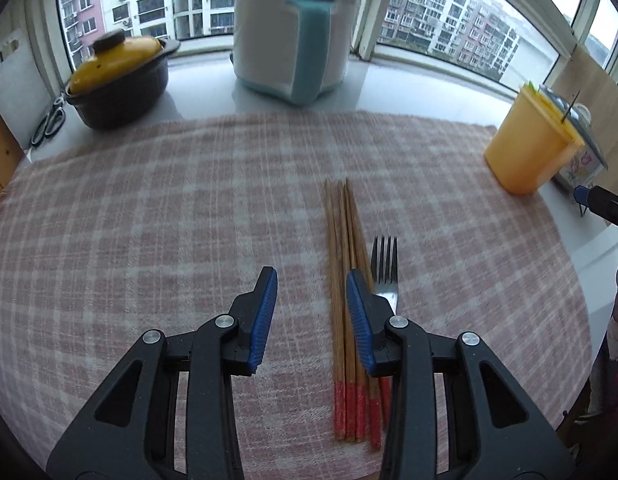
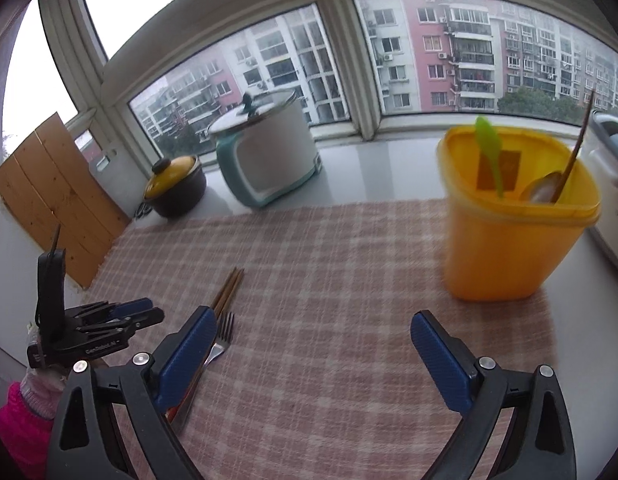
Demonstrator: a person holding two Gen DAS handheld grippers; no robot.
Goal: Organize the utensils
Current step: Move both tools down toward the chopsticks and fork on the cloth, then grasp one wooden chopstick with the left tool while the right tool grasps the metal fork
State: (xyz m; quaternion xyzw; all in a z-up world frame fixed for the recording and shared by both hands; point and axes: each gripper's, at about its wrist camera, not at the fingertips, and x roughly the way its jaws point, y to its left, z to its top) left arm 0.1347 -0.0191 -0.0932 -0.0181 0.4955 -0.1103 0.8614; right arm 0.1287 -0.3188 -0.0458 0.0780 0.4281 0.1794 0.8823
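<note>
Several wooden chopsticks [image 1: 345, 280] with red ends lie side by side on the pink checked cloth [image 1: 149, 220], and a metal fork [image 1: 385, 264] lies just right of them. My left gripper [image 1: 311, 280] is open and empty above the cloth, its right finger over the chopsticks and fork. My right gripper [image 2: 312, 322] is wide open and empty; the fork [image 2: 221, 340] and chopsticks [image 2: 229, 288] lie by its left finger. A yellow utensil holder [image 2: 513, 220] stands ahead on the right, holding a green utensil [image 2: 489, 152] and a wooden spoon [image 2: 549, 188]. It also shows in the left wrist view [image 1: 529, 144].
A white and teal cooker [image 1: 293, 36] and a dark pot with a yellow lid [image 1: 117, 80] stand on the windowsill behind the cloth. Scissors [image 1: 49, 124] lie at the far left. A wooden board [image 2: 57, 196] leans at the left. The left gripper [image 2: 93, 328] shows in the right wrist view.
</note>
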